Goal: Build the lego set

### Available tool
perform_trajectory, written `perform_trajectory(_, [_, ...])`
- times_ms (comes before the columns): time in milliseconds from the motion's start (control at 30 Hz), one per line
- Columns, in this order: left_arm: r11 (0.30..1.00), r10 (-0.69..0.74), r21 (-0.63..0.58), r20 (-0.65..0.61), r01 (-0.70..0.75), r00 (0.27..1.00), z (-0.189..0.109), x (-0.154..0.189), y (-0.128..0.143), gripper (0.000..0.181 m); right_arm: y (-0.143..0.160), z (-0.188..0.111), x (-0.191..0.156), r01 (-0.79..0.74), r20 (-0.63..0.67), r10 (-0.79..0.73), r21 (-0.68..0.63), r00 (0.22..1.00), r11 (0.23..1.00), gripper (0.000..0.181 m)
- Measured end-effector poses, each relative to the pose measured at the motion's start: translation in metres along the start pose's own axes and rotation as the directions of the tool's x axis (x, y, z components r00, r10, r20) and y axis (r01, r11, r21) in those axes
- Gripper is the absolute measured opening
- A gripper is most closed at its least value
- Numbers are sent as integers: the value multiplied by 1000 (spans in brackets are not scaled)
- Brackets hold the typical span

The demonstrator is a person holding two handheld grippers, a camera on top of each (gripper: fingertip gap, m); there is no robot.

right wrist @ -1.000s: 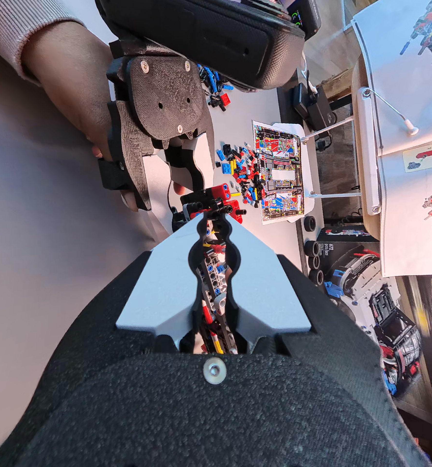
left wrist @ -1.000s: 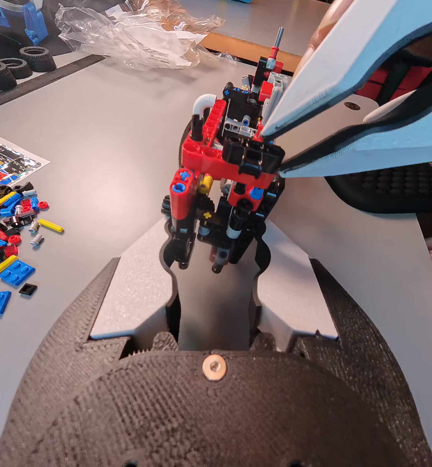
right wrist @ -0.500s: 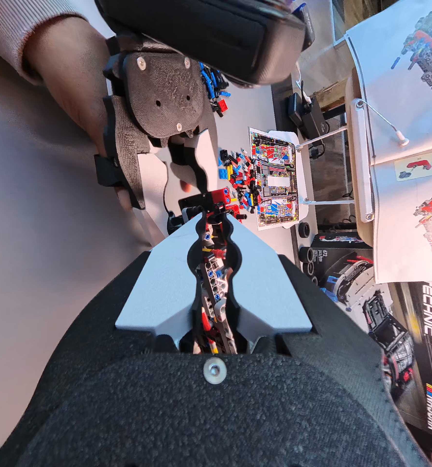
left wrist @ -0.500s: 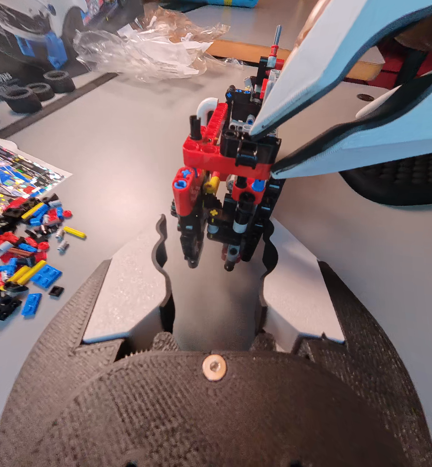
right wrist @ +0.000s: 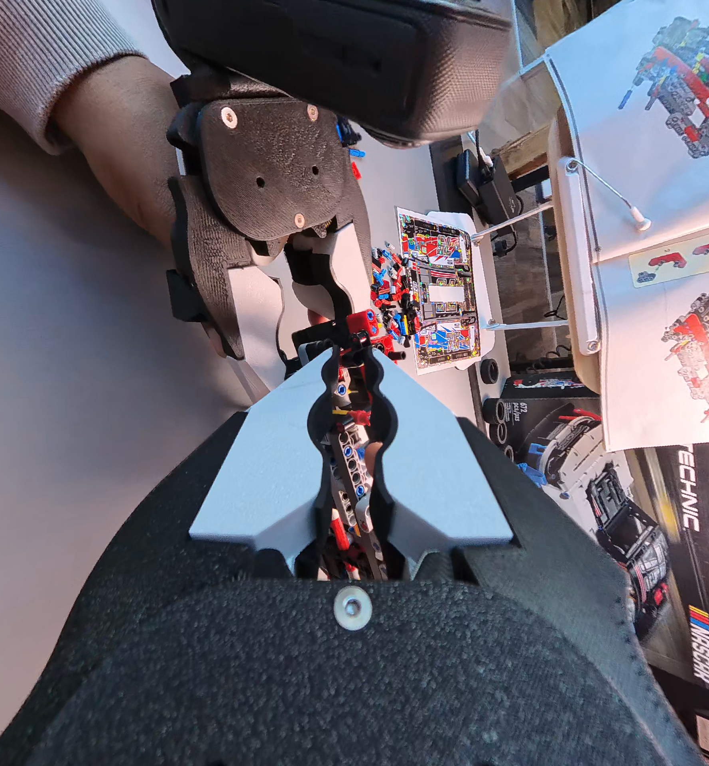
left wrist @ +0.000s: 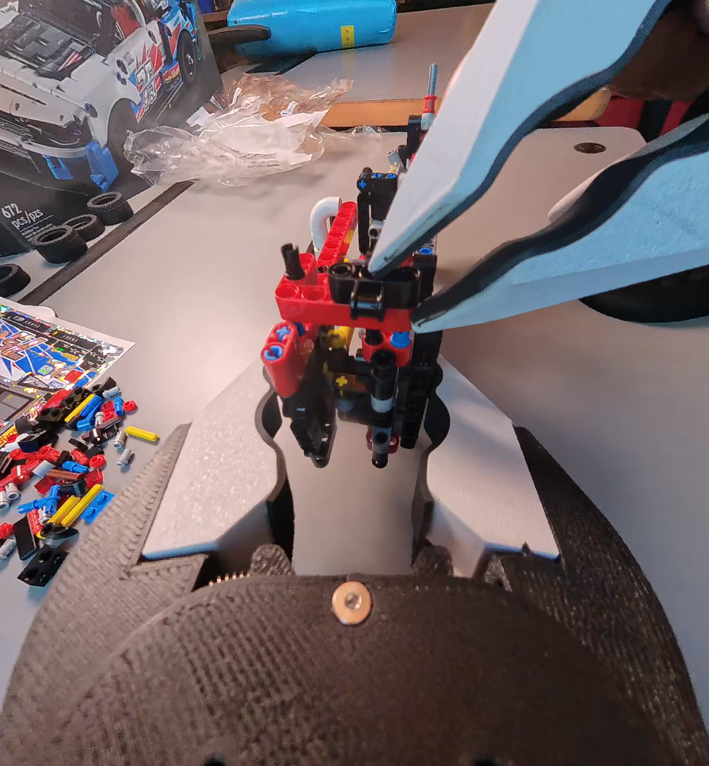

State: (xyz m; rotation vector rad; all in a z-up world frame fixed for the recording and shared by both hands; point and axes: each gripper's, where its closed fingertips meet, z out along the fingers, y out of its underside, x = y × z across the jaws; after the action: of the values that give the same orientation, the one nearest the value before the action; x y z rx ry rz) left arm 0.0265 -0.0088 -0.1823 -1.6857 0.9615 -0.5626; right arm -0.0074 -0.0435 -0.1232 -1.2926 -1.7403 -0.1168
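The half-built lego model point(left wrist: 355, 331), a red-and-black frame of beams and pins, hangs upright above the grey worktop point(left wrist: 203, 265) rather than resting on it. The right claw point(right wrist: 350, 360) is pinching it along its length, the two pale fingers pressed against the model's sides, which seems meant to keep it steady and raised for work on its near end. The left claw point(left wrist: 350, 387) is spread wide, its fingers flanking the model's lower end; whether they touch it I cannot tell, and nothing is held between them. This looks like a hand-over or a regrip, with the left side lining up to take or brace the frame. Off to the left on the worktop lies a heap of loose pieces point(left wrist: 54, 468) on and beside a shiny sticker sheet point(left wrist: 25, 356), within easy reach, with black tyres point(left wrist: 60, 242) and the set's box point(left wrist: 75, 103) behind, and crumpled clear bags point(left wrist: 241, 132) farther back.
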Motion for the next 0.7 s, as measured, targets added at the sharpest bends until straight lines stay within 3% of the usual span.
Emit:
perform_trajectory(167, [999, 30, -27, 6, -30, 1000, 3, 5, 2, 67, -2, 0, -9, 18, 4, -18, 5, 1000, 1000, 9])
perform_trajectory(333, [1000, 14, 8, 10, -14, 1000, -2, 1, -7, 67, 0, -7, 5, -97, 7, 97, 21, 995, 995, 9])
perform_trajectory(700, [1000, 12, -8, 16, -12, 1000, 2, 3, -3, 67, 4, -5, -1, -71, -5, 71, 19, 997, 997, 9])
